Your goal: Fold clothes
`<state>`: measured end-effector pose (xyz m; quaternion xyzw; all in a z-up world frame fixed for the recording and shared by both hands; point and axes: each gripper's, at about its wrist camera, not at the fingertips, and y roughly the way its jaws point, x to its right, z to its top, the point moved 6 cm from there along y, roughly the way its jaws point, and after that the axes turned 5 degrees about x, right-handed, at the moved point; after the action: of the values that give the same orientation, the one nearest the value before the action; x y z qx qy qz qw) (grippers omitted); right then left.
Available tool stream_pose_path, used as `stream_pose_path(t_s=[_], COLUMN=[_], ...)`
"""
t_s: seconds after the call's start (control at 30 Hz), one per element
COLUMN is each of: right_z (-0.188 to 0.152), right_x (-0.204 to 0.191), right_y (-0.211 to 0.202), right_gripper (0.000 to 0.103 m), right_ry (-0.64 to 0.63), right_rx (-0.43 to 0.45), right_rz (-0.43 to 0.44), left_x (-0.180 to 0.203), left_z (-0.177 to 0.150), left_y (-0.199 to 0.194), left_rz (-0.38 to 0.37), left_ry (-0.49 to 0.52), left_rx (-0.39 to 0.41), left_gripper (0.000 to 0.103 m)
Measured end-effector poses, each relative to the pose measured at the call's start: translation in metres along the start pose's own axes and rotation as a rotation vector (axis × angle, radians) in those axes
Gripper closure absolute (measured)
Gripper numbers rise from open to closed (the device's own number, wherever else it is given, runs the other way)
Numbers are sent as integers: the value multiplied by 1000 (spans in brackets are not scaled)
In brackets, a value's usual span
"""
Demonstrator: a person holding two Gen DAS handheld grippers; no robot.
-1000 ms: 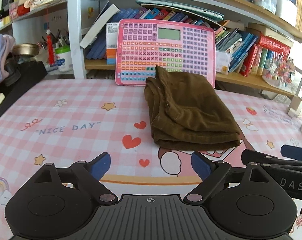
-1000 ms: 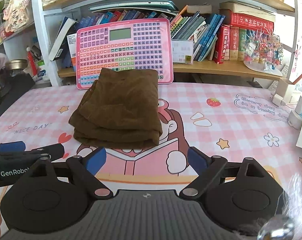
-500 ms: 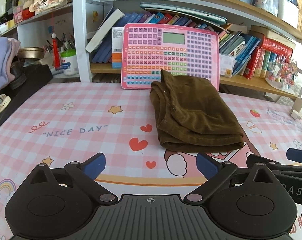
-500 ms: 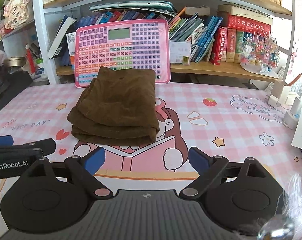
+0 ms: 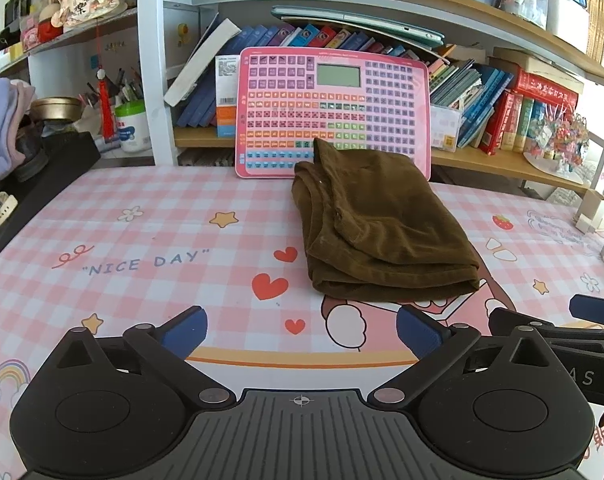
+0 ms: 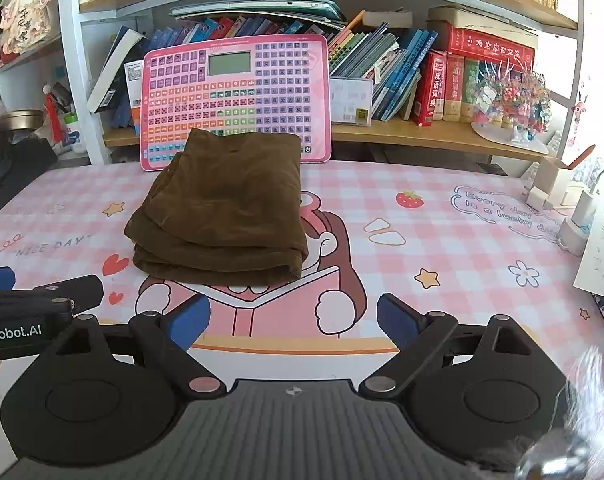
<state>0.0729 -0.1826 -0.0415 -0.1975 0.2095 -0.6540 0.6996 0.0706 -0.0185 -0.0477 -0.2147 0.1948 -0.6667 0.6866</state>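
The brown garment point(image 5: 381, 224) lies folded mid-frame on the pink mat point(image 5: 142, 240), both the left gripper point(image 5: 300, 330) and the right gripper point(image 6: 294, 318) gaping empty below it, the left's jaws having just widened.

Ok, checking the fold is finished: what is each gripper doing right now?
Left gripper: open, jaws just opened wider, holding nothing.
Right gripper: open, holding nothing.
Brown garment: folded on the table, untouched.

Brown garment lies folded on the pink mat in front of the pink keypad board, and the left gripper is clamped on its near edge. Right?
Not quite. The left gripper is empty, jaws wide, short of the folded brown garment; the left wrist view shows it. The rest holds.
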Motion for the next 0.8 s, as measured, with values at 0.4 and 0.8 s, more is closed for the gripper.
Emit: stream_pose_path(t_s=[0.4,0.8], right_z=[-2,-2], right_x=[0,1], right_y=[0,0], right_gripper=[13,13], right_ry=[-2,-8], right_rx=[-5,-10], right_rz=[1,1], left_x=[0,0], left_z=[0,1], left_y=[0,-1], left_rz=[1,-3], left_ry=[-5,-11], left_rx=[-2,-2], left_gripper=[1,1])
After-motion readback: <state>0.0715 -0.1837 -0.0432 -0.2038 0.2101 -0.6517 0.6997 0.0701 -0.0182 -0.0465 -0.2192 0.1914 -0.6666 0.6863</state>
